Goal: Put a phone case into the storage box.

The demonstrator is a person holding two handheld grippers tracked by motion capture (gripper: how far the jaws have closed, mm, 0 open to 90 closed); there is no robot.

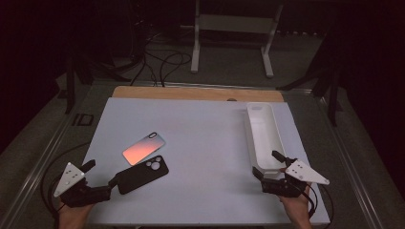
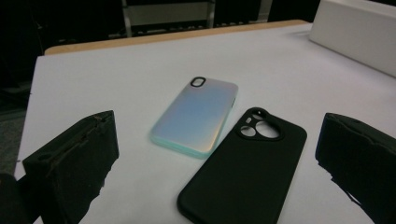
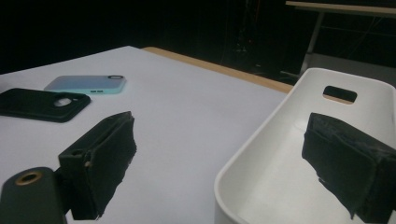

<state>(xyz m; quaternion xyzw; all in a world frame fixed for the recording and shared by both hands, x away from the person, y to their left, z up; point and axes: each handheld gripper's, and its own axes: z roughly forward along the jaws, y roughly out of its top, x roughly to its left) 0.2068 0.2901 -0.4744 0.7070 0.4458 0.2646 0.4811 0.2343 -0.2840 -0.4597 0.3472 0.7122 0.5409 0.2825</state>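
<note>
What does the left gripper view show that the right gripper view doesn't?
The left gripper view looks down on the black phone case's camera cutouts, framed by the open left tongs. The right gripper view looks into the white bin, its handle slot visible, the open right tongs straddling its wall. Both take in the two cases, including the iridescent one, on the white table.

Dim, dark surroundings (soft focus)
</note>
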